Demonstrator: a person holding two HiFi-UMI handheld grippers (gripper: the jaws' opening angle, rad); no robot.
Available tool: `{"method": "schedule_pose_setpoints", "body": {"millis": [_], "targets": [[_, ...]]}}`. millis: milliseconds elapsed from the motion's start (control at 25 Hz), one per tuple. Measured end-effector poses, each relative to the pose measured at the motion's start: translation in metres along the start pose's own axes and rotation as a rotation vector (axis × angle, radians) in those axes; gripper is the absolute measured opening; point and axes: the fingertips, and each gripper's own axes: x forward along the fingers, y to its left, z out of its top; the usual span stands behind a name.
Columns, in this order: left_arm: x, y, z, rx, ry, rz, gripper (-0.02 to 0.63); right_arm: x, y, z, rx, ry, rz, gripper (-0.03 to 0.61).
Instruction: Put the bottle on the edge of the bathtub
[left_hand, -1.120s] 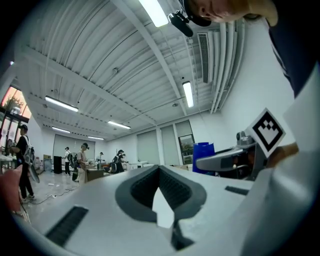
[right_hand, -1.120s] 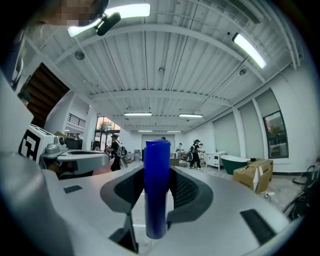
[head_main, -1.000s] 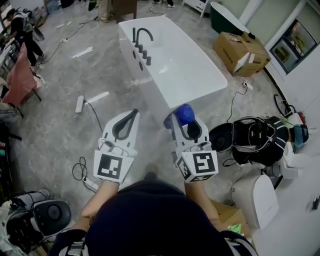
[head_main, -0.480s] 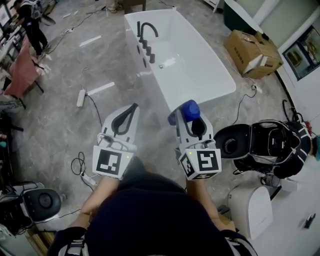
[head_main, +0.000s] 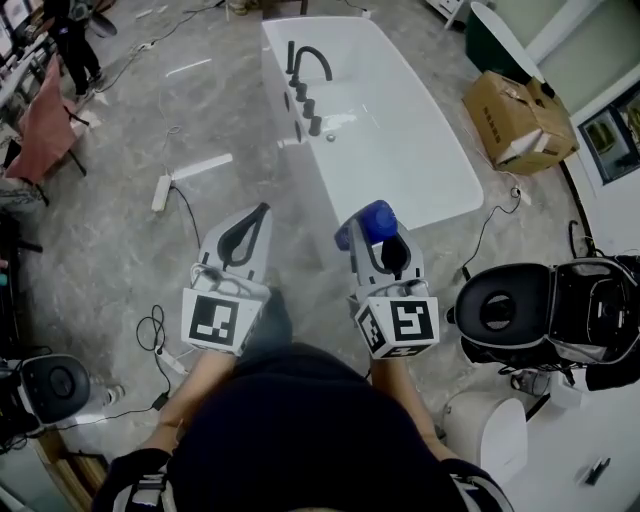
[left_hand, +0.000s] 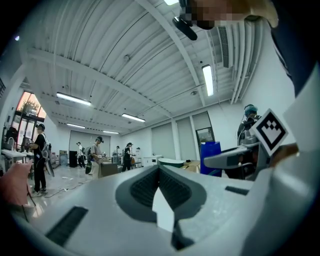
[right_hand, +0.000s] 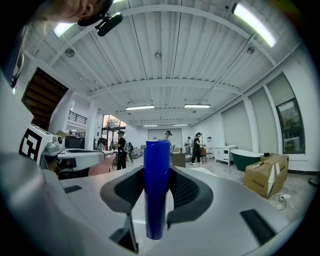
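My right gripper (head_main: 378, 238) is shut on a blue bottle (head_main: 367, 225), which stands upright between its jaws (right_hand: 157, 187). It hangs over the floor just short of the near end of the white bathtub (head_main: 452, 195). The tub carries a dark tap set (head_main: 305, 85) along its left rim. My left gripper (head_main: 252, 226) is level with the right one, a little to its left, shut with nothing in it (left_hand: 159, 172). In the left gripper view the blue bottle (left_hand: 211, 157) shows at the right.
A white power strip (head_main: 160, 193) and cables lie on the grey floor to the left. A cardboard box (head_main: 520, 120) sits beyond the tub on the right. A black open case (head_main: 545, 310) and a white round bin (head_main: 490, 435) stand at the right. People work far off.
Both grippers and the view have come closer to the bathtub's near end. The bottle stays held in the right gripper. The left gripper's state is the same.
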Motion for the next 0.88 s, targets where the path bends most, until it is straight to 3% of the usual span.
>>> {"method": "schedule_pose_setpoints", "body": {"millis": [560, 880], "targets": [[0.122, 0.128, -0.009, 0.002, -0.015, 0.009, 0.0, 0.175, -0.025, 0.009, -0.024, 0.028, -0.005, 0.163], [0.143, 0.169, -0.034, -0.003, -0.011, 0.027, 0.0, 0.225, -0.017, -0.002, -0.037, 0.019, 0.009, 0.163]]}}
